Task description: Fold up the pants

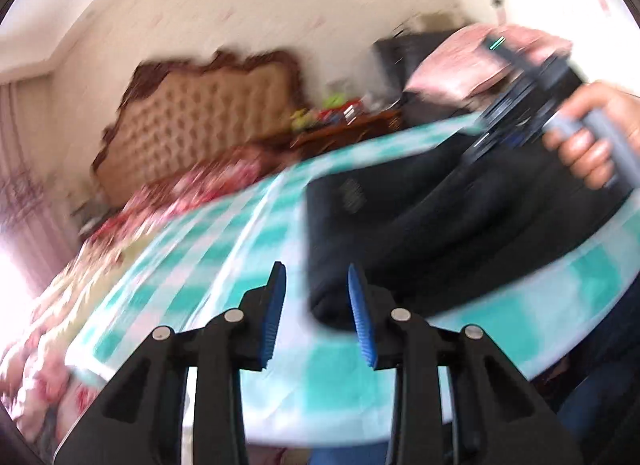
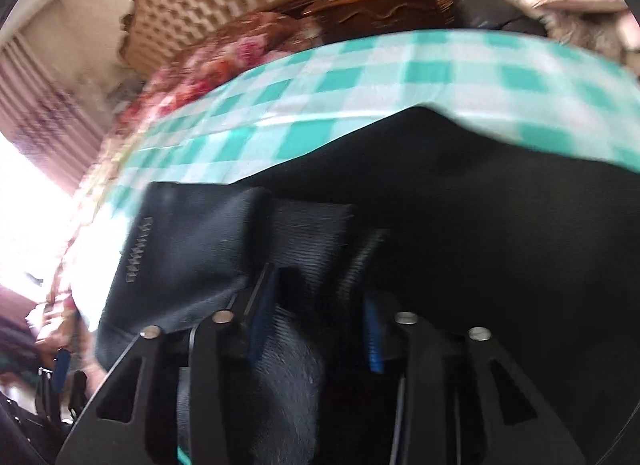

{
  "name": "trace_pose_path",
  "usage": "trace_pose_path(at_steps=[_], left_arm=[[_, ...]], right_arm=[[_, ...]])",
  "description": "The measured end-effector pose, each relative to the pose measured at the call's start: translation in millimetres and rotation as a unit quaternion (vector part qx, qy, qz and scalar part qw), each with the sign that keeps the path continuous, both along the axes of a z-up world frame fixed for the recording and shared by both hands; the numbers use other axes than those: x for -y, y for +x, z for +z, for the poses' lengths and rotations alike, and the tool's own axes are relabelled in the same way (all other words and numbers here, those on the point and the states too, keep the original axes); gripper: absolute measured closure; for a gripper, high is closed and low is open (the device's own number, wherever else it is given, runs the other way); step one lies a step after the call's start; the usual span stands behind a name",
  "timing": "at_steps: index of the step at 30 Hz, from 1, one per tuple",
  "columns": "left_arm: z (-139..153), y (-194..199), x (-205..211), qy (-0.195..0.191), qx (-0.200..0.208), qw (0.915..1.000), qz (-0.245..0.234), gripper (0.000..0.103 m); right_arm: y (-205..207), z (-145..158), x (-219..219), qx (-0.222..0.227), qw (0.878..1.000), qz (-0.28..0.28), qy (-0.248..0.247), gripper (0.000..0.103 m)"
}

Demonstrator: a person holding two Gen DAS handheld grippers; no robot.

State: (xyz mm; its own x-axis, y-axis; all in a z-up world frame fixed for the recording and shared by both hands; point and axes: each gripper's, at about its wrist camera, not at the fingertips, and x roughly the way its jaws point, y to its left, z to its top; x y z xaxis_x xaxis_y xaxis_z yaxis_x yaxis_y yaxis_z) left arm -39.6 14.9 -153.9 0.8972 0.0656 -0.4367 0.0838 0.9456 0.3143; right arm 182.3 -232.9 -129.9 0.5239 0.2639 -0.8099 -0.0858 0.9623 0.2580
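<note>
We see the black pants (image 1: 420,225) lying folded on the green-and-white checked cloth (image 1: 224,249) that covers the table, toward the near right part of it in the left wrist view. In the right wrist view the pants (image 2: 460,205) fill most of the lower frame, with a lighter grey-black panel bearing a short row of small studs at their left end. Our right gripper (image 2: 316,297) hangs directly over that fabric with its jaws parted; a fold of cloth sits between the blue pads (image 2: 262,313), yet the pads do not press on it, so the grip is released. Our left gripper (image 1: 316,313) hovers above the checked cloth just beside the near corner of the pants, its jaws parted and nothing between them. A hand (image 1: 592,137) holds the right gripper's grey handle at the right edge of the left wrist view. Beyond the table stand a floral bedspread (image 1: 172,201), a tufted headboard (image 1: 200,113), a cluttered wooden nightstand (image 2: 384,9) and a pink cushion (image 1: 480,61). Both views are blurred.
</note>
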Motion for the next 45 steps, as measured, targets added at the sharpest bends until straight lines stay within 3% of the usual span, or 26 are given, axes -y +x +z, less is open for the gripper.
trace_pose_path(at_steps=[2, 4, 7, 9, 13, 17, 21, 24, 28, 31, 33, 37, 39, 42, 45], left_arm=[[-3, 8, -17, 0.005, -0.003, 0.9999, 0.011, 0.070], [-6, 10, -14, 0.018, 0.004, 0.9998, 0.005, 0.070], [-20, 26, -12, 0.051, -0.012, 0.9986, -0.007, 0.066], [-30, 21, 2, 0.040, -0.017, 0.9991, -0.003, 0.066], [-30, 17, 15, 0.055, -0.001, 0.9985, 0.003, 0.066], [-44, 29, 8, 0.068, -0.044, 0.9964, 0.025, 0.059], [-55, 21, 7, 0.118, -0.039, 0.9921, 0.017, 0.057], [-53, 17, 6, 0.105, -0.039, 0.9935, 0.017, 0.059], [-34, 2, 8, 0.082, 0.006, 0.9966, -0.005, 0.062], [-22, 5, -8, 0.029, 0.003, 0.9995, 0.011, 0.100], [-8, 4, -13, -0.001, 0.014, 0.9999, 0.005, 0.101], [14, 31, -13, -0.080, -0.014, 0.9962, -0.030, 0.101], [14, 45, -11, -0.096, -0.029, 0.9945, -0.030, 0.101], [-10, 80, -10, -0.115, -0.135, 0.9838, -0.024, 0.101], [-2, 83, -12, -0.116, -0.143, 0.9823, -0.030, 0.101]], right_arm=[[-9, 16, 6, 0.021, 0.997, -0.047, -0.054, 0.039], [-18, 31, 7, 0.045, 0.994, -0.070, -0.070, 0.035], [-34, 46, -12, 0.081, 0.993, -0.054, -0.068, 0.027], [-42, 45, -38, 0.101, 0.992, -0.020, -0.070, 0.021], [-40, 19, -86, 0.098, 0.989, 0.027, -0.111, 0.021], [-33, -20, -103, 0.067, 0.980, 0.033, -0.187, 0.024], [-39, -24, -108, 0.083, 0.974, 0.033, -0.207, 0.023], [-39, -27, -108, 0.084, 0.973, 0.031, -0.213, 0.022], [-41, -28, -108, 0.082, 0.974, 0.026, -0.212, 0.019], [-41, -29, -107, 0.084, 0.973, 0.026, -0.212, 0.018], [-40, -29, -106, 0.085, 0.974, 0.026, -0.210, 0.017], [-40, -30, -107, 0.088, 0.974, 0.024, -0.209, 0.016], [-40, -31, -106, 0.087, 0.974, 0.026, -0.207, 0.016], [-40, -31, -106, 0.087, 0.975, 0.028, -0.204, 0.015], [-41, -31, -106, 0.089, 0.975, 0.026, -0.202, 0.015]])
